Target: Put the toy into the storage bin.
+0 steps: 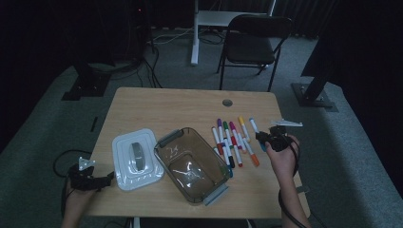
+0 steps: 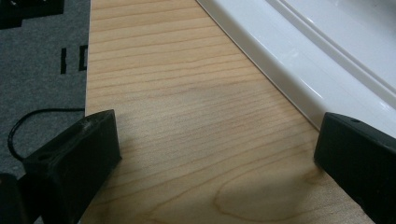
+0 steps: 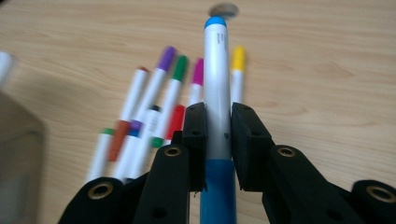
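Note:
My right gripper (image 3: 217, 122) is shut on a white marker with a blue cap (image 3: 216, 70), which stands up between its two black pads. In the high view that gripper (image 1: 261, 137) hovers at the right edge of a row of several coloured markers (image 1: 232, 138), with the held marker (image 1: 254, 126) pointing away from the hand. A clear brownish container (image 1: 192, 164) with grey end clips sits open at mid-table. Its white lid (image 1: 135, 159) lies flat to the left. My left gripper (image 1: 110, 179) rests low at the table's left edge beside the lid; its jaws (image 2: 217, 140) stand wide apart over bare wood.
The wooden table (image 1: 171, 102) has a round cable hole (image 1: 227, 102) near its far edge. The lid's rim (image 2: 299, 70) runs close to my left gripper's right jaw. A black folding chair (image 1: 252, 45) and stand bases sit on the grey carpet beyond.

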Demonstrator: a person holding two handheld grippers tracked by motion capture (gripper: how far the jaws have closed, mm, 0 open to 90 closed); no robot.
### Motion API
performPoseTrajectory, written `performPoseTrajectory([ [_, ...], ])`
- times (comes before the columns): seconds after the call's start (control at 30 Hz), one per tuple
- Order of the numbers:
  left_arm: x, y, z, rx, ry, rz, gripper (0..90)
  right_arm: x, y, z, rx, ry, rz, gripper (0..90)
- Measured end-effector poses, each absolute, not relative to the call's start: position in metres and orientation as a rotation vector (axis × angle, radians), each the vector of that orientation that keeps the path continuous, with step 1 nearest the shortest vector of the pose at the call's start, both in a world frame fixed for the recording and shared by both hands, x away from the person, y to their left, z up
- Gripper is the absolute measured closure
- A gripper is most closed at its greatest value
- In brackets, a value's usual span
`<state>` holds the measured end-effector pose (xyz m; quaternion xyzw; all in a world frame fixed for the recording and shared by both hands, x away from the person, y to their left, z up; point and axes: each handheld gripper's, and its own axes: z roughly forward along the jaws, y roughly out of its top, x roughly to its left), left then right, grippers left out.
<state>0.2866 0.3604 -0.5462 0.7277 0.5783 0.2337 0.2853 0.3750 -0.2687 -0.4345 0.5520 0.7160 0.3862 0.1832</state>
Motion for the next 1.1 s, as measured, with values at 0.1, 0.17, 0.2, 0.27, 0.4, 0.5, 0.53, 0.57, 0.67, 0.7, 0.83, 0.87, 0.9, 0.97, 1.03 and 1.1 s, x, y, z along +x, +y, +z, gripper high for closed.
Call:
performPoseTrajectory([
  [0.1,0.287,0.36,-0.546,1.946,1.546,0.625,0.7,0.368,-0.259,-0.42,1.506,2.025,1.124,76.8],
  [0.17,0.287,0.36,-0.546,1.946,1.546,0.625,0.7,0.363,-0.252,-0.411,1.478,2.035,1.15,76.8],
  [0.2,0.287,0.36,-0.546,1.946,1.546,0.625,0.7,0.36,-0.249,-0.406,1.461,2.041,1.165,76.8],
  [0.27,0.287,0.36,-0.546,1.946,1.545,0.627,0.7,0.355,-0.241,-0.397,1.417,2.051,1.175,76.8],
  [0.4,0.287,0.36,-0.546,1.947,1.546,0.625,0.7,0.345,-0.225,-0.382,1.349,2.068,1.21,76.8],
  [0.5,0.287,0.36,-0.546,1.948,1.546,0.625,0.7,0.338,-0.213,-0.373,1.3,2.087,1.243,76.8],
  [0.53,0.287,0.36,-0.546,1.948,1.546,0.625,0.7,0.336,-0.209,-0.37,1.288,2.094,1.26,76.8],
  [0.57,0.287,0.36,-0.546,1.947,1.546,0.625,0.7,0.334,-0.205,-0.367,1.276,2.104,1.273,76.8],
  [0.67,0.287,0.36,-0.546,1.948,1.547,0.624,0.7,0.329,-0.192,-0.36,1.236,2.13,1.3,76.8],
  [0.7,0.287,0.36,-0.546,1.948,1.546,0.623,0.7,0.328,-0.188,-0.359,1.225,2.134,1.317,76.8],
  [0.83,0.287,0.36,-0.546,1.947,1.547,0.624,0.7,0.323,-0.169,-0.355,1.17,2.179,1.344,76.8],
  [0.87,0.287,0.36,-0.546,1.948,1.546,0.624,0.7,0.323,-0.169,-0.355,1.17,2.179,1.344,76.8],
  [0.9,0.287,0.36,-0.546,1.947,1.547,0.624,0.7,0.322,-0.164,-0.354,1.157,2.193,1.345,76.8],
  [0.97,0.287,0.36,-0.546,1.947,1.547,0.624,0.7,0.32,-0.155,-0.354,1.135,2.218,1.357,76.8],
  [1.03,0.287,0.36,-0.546,1.947,1.547,0.624,0.7,0.318,-0.145,-0.355,1.116,2.244,1.369,76.8],
  [1.1,0.287,0.36,-0.546,1.947,1.547,0.624,0.7,0.315,-0.134,-0.356,1.094,2.275,1.381,76.8],
])
